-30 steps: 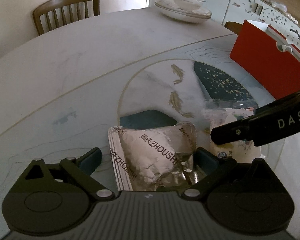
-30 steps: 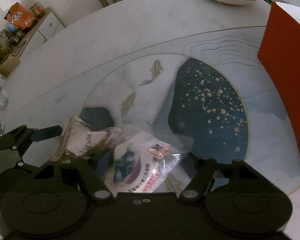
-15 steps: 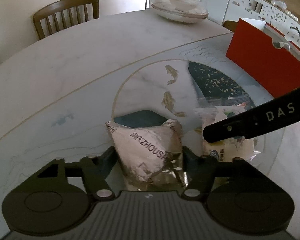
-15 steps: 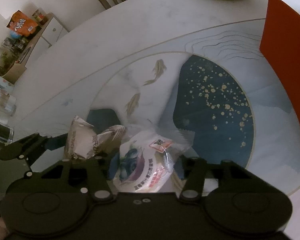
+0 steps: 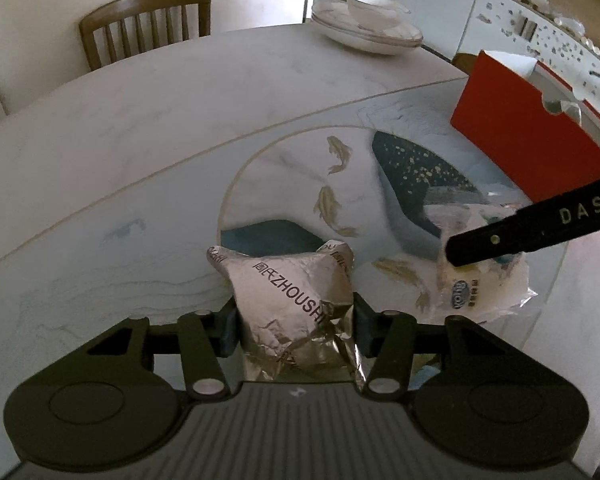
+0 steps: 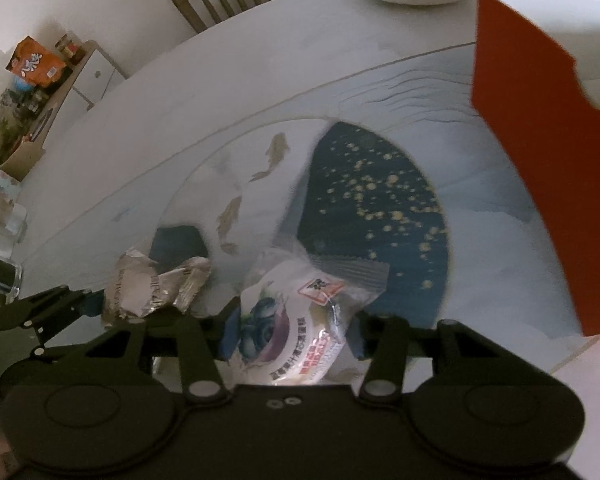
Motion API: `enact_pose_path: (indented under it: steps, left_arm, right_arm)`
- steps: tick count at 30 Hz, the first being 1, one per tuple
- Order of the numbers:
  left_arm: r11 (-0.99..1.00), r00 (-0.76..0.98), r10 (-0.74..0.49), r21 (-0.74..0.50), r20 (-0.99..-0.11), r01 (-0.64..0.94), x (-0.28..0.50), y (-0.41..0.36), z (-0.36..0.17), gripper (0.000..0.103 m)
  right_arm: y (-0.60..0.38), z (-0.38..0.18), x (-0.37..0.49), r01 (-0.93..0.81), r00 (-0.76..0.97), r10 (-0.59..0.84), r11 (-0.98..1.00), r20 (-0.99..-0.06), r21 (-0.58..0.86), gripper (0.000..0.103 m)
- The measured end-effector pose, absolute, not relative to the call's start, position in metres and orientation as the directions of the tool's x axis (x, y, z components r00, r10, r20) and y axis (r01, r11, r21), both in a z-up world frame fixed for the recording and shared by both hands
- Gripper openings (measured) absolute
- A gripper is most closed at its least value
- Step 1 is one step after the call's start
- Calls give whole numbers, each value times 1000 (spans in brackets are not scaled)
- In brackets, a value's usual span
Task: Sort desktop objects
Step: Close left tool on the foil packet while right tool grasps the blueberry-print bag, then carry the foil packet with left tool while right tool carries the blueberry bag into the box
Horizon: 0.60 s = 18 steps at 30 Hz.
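Note:
A crumpled silver foil packet (image 5: 288,288) lies on the painted table between the fingers of my left gripper (image 5: 296,322). Its jaws are closing and the pads press on the packet's sides. A clear-wrapped white snack packet with a blueberry picture (image 6: 300,304) sits in my right gripper (image 6: 292,334), whose jaws are also closing, pads against it. In the left wrist view that snack packet (image 5: 480,288) shows under the black right gripper body (image 5: 540,224). In the right wrist view the silver packet (image 6: 156,284) lies left of the blueberry packet.
An open red box (image 5: 532,136) stands at the right of the table and looms close in the right wrist view (image 6: 540,160). Stacked white plates with a bowl (image 5: 368,28) sit at the far edge. A wooden chair (image 5: 144,24) stands behind the table.
Both grippers' jaws have come together onto their packets. The silver packet is squeezed narrower. The right gripper with the blueberry packet has shifted toward the red box.

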<state>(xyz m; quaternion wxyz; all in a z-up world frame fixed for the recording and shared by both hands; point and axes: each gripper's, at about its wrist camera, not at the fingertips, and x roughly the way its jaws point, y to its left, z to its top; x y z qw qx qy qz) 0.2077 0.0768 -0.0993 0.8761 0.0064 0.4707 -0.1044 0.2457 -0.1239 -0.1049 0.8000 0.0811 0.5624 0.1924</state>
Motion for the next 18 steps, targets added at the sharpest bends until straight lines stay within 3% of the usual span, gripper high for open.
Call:
enact_pose_path:
  steps: [18]
  left_arm:
    - [983, 558, -181, -156, -810, 93, 200, 47, -59, 53]
  right_arm:
    - [-182, -66, 246, -289, 320, 461, 879, -827, 379, 49]
